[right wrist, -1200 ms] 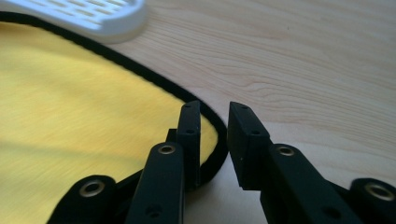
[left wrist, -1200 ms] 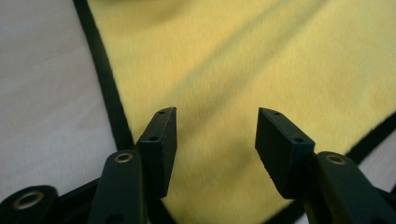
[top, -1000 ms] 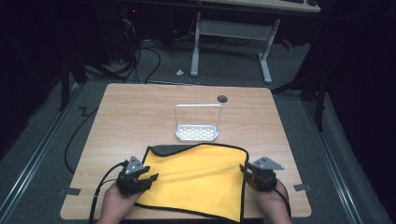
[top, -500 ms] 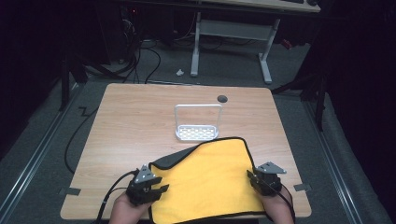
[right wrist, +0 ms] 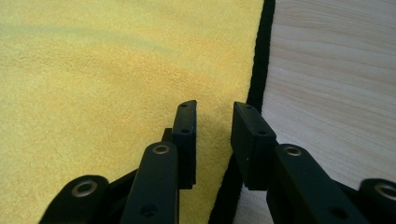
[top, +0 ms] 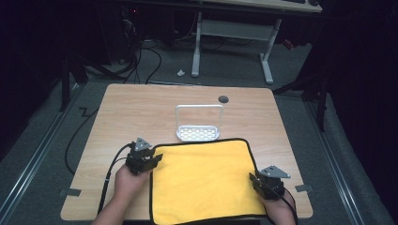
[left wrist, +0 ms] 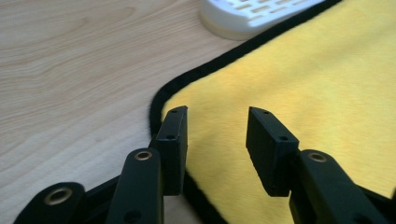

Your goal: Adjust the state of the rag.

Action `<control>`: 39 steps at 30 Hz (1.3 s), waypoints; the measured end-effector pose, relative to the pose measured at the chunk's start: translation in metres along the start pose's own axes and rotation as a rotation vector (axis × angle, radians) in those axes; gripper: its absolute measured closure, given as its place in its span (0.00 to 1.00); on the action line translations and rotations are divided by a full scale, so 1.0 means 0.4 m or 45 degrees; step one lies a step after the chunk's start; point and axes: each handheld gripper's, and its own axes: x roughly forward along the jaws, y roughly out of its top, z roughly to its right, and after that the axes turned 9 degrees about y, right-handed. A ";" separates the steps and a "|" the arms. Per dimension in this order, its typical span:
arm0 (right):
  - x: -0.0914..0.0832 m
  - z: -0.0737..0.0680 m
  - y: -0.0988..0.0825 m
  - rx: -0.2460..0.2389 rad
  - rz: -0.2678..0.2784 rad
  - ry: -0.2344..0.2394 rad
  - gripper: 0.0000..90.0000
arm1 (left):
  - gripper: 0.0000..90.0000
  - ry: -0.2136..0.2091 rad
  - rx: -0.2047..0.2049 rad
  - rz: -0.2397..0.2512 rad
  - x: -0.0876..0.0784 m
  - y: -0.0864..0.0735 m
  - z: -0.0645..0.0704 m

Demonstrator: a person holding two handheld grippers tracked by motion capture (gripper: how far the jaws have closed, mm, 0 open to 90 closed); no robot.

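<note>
A yellow cloth with a black hem lies flat on the near half of the wooden table. My left gripper sits at the cloth's far left corner, jaws open over the yellow cloth just inside the hem. My right gripper is at the cloth's right edge, jaws open above the yellow cloth with the black hem running beneath them. Neither holds anything.
A white perforated rack with an upright wire handle stands just past the cloth's far edge; its base shows in the left gripper view. A dark round hole is in the table's far side. The cloth's near edge reaches the table's front.
The cloth was folded and skewed; it now lies spread flat and square. My left gripper moved forward to the far left corner. Both grippers have let go of the cloth.
</note>
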 end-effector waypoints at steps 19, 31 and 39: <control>-0.050 -0.028 -0.030 -0.029 0.105 -0.043 0.70 | 0.43 0.076 -0.042 0.009 0.068 0.012 -0.028; -0.052 -0.034 -0.037 -0.034 0.098 -0.033 0.69 | 0.81 0.035 0.086 0.021 0.070 0.014 0.006; -0.056 -0.044 -0.028 -0.050 0.128 -0.014 0.68 | 0.89 -0.045 -0.007 0.029 0.067 0.004 -0.018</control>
